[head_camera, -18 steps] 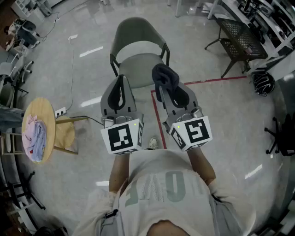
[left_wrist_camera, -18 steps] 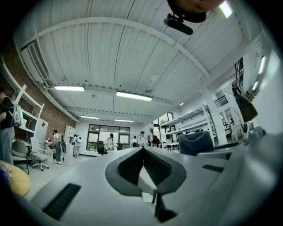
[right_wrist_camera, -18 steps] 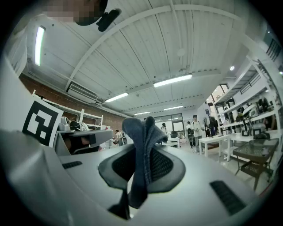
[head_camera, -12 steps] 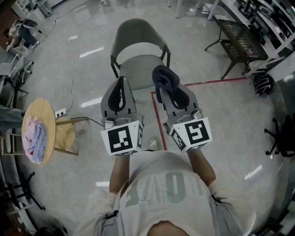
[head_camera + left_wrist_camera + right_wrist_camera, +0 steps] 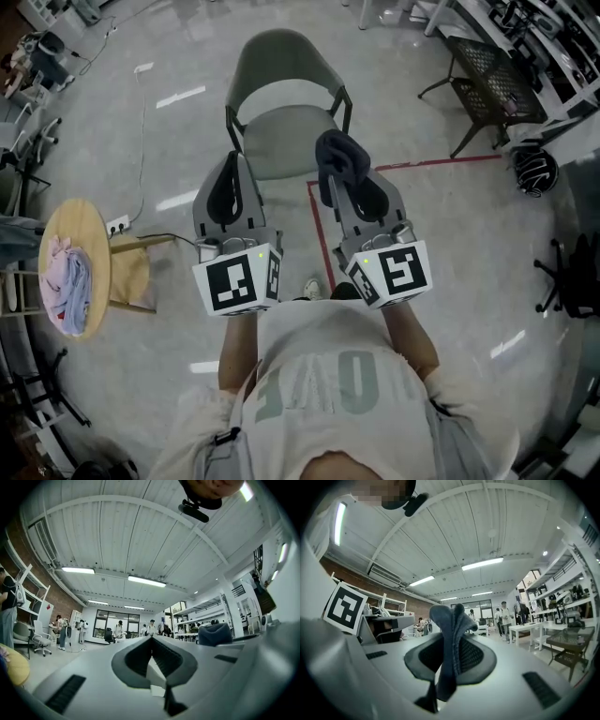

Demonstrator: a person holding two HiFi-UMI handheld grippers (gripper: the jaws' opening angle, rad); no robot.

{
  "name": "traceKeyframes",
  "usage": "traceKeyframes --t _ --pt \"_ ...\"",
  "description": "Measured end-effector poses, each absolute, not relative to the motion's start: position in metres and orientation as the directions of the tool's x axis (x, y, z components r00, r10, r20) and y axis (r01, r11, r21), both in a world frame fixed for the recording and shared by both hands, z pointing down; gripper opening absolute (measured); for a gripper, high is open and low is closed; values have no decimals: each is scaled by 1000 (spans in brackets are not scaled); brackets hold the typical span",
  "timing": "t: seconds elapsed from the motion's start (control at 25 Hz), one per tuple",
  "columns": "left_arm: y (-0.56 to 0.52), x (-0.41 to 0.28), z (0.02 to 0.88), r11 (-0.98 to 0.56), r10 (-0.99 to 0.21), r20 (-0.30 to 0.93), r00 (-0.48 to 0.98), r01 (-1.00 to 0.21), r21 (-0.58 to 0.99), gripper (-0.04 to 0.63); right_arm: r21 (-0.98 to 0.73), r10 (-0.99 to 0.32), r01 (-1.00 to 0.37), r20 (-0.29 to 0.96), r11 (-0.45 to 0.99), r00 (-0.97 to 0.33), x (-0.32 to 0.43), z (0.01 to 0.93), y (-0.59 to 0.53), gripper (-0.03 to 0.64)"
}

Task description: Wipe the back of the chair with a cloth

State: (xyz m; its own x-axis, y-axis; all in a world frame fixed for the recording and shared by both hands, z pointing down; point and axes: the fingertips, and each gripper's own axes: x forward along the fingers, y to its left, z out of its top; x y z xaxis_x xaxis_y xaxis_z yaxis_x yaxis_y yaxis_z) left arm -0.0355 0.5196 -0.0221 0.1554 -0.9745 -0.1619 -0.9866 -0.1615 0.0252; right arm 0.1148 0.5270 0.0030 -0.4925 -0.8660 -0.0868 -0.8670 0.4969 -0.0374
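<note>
A grey-green chair stands on the floor ahead of me in the head view, its curved back (image 5: 281, 58) on the far side and its seat (image 5: 281, 141) toward me. My right gripper (image 5: 336, 176) hovers over the seat's near right corner, shut on a dark blue-grey cloth (image 5: 339, 155) bunched above its tips. The right gripper view shows that cloth (image 5: 446, 620) pinched between the pads and sticking up. My left gripper (image 5: 230, 164) hangs at the seat's near left edge, jaws shut and empty; its pads meet at the tip (image 5: 151, 639). Neither gripper view shows the chair.
A round wooden side table (image 5: 92, 234) with a pink cloth (image 5: 67, 281) stands at the left, a cable running to it. At the right are a black mesh bench (image 5: 487, 75), a helmet (image 5: 536, 169) and red floor tape (image 5: 422, 165). People stand far off in the room.
My left gripper has shifted a little to the left and toward me. The right gripper with the cloth has barely moved.
</note>
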Motion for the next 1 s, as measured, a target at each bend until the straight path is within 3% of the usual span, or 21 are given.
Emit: traceKeyframes --t 0.4,0.68,0.88,1.0 --pt "474 -41 -16 -183 -968 -183 170 -982 56 15 -66 -895 -893 -66 446 -442 135 16 485 60" --pt "428 -28 -11 -187 -963 -200 182 -982 10 15 -76 -874 -874 -129 480 -469 138 18 430 60" --pt "371 -24 -1 -166 -968 -194 162 -986 2 15 -193 -809 -786 -186 587 -558 135 22 369 60" --pt "327 -26 -9 -157 -964 -215 155 -988 -10 15 -121 -817 -811 -165 573 -552 132 21 318 60"
